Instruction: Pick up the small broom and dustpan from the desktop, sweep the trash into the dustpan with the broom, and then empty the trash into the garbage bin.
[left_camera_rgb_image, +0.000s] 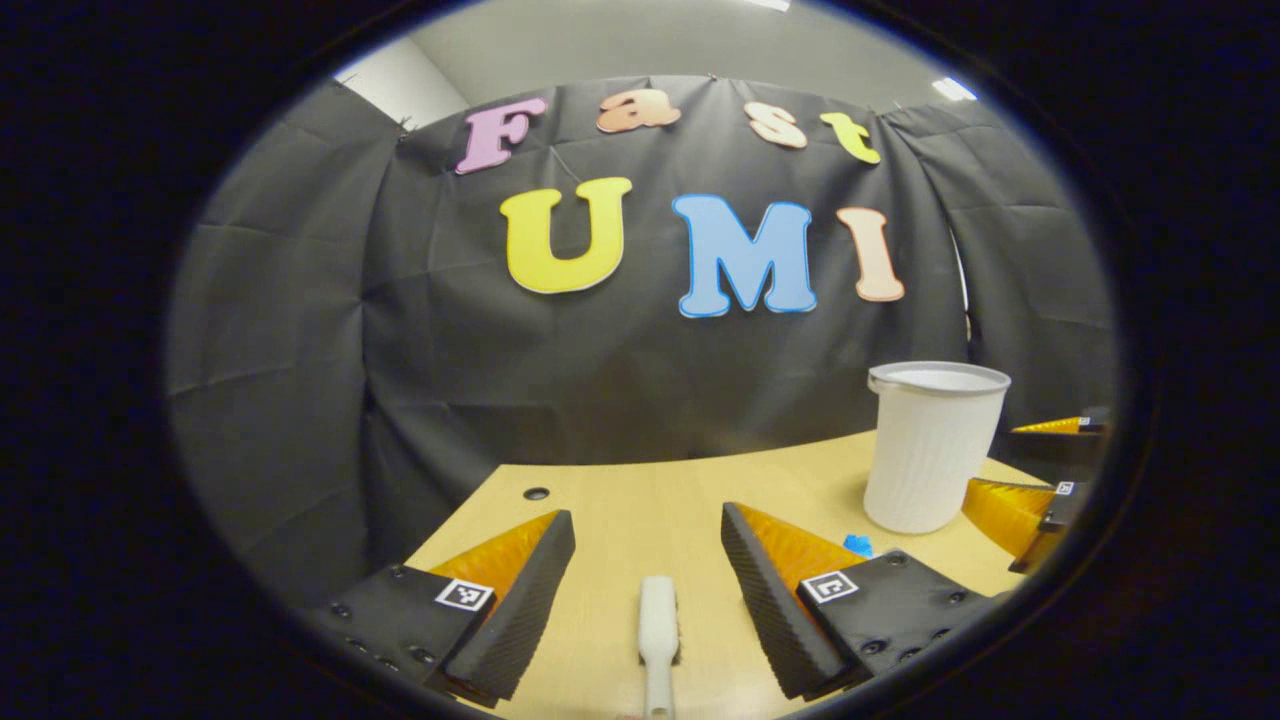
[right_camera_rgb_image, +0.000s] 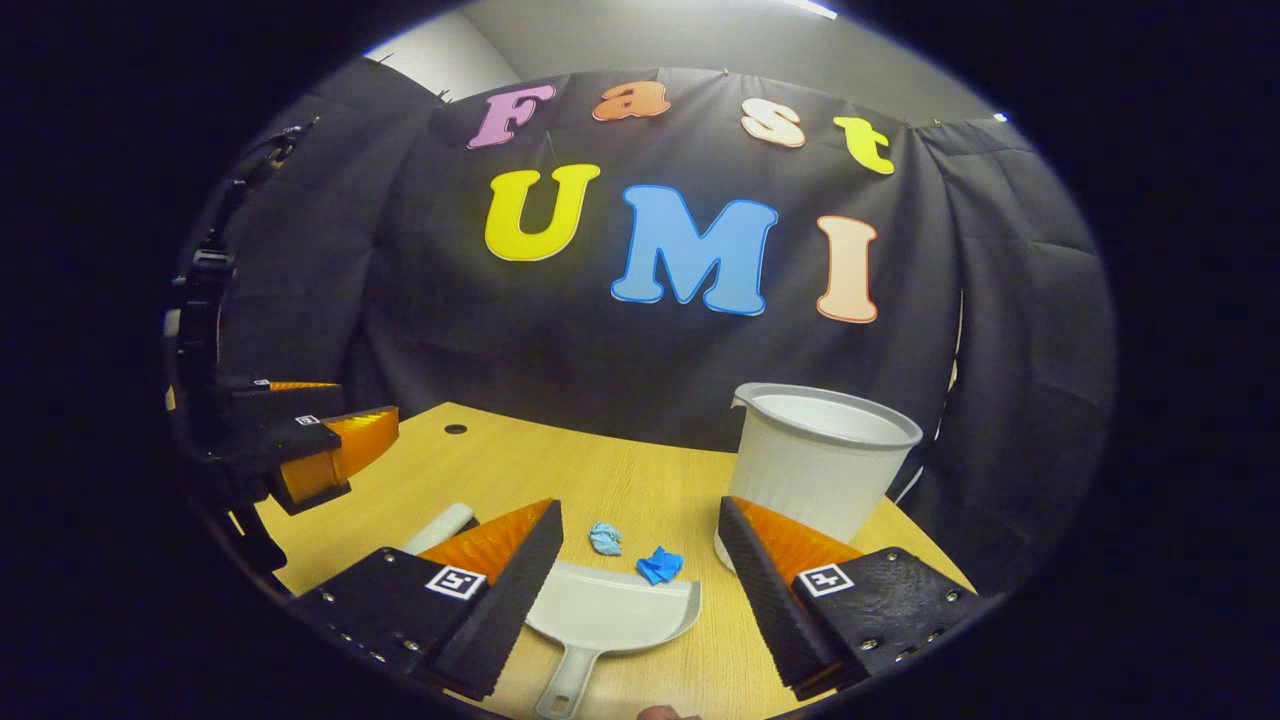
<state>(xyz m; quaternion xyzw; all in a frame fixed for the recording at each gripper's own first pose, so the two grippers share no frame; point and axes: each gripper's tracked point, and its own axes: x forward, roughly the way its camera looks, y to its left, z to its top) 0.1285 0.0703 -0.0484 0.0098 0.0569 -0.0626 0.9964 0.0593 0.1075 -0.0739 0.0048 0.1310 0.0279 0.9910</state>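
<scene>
Both grippers open, nothing held.
Left gripper (left_camera_rgb_image: 648, 560) jaws spread wide, low over desk; right gripper (right_camera_rgb_image: 640, 560) the same, level, well apart from left.

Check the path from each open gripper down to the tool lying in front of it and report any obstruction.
Nothing visible blocks either. The broom lies between the left gripper's open fingers; the dustpan lies between the right gripper's.

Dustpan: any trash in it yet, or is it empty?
Empty. The dustpan lies flat on the desk; both scraps, light blue and bright blue, sit on the wood beyond its front edge.
</scene>
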